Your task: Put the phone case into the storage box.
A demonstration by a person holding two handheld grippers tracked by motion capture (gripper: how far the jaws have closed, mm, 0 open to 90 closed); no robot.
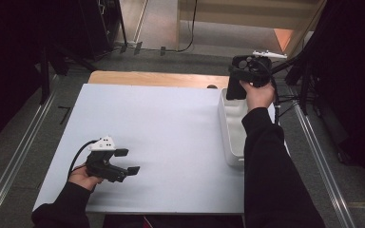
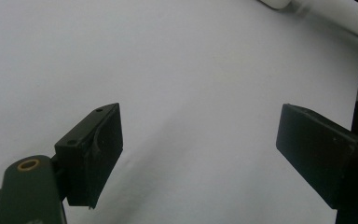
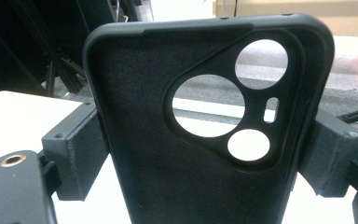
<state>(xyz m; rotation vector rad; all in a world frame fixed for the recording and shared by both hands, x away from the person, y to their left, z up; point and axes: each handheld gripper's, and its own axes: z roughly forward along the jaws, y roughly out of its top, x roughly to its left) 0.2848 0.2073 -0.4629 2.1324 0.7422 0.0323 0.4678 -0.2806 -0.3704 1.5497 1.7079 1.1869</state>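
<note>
A black phone case (image 3: pixel 168 177) with round camera cut-outs stands upright between the pads (image 3: pixel 74 154) of my right gripper (image 3: pixel 205 158), which is shut on its two long edges. In the high view this gripper (image 1: pixel 249 71) holds the case (image 1: pixel 235 90) in the air at the table's far right, over the far end of a white bin (image 1: pixel 228 124). My left gripper (image 1: pixel 129 161) rests low over the white table (image 1: pixel 171 123) at the near left. Its jaws stand wide open, and only bare tabletop lies between them (image 2: pixel 200 149).
The long white bin lies along the right edge of the table. A strip of wooden tabletop (image 1: pixel 157 78) shows behind the white sheet. Dark stands and cables (image 1: pixel 290 97) crowd the floor at the back and right.
</note>
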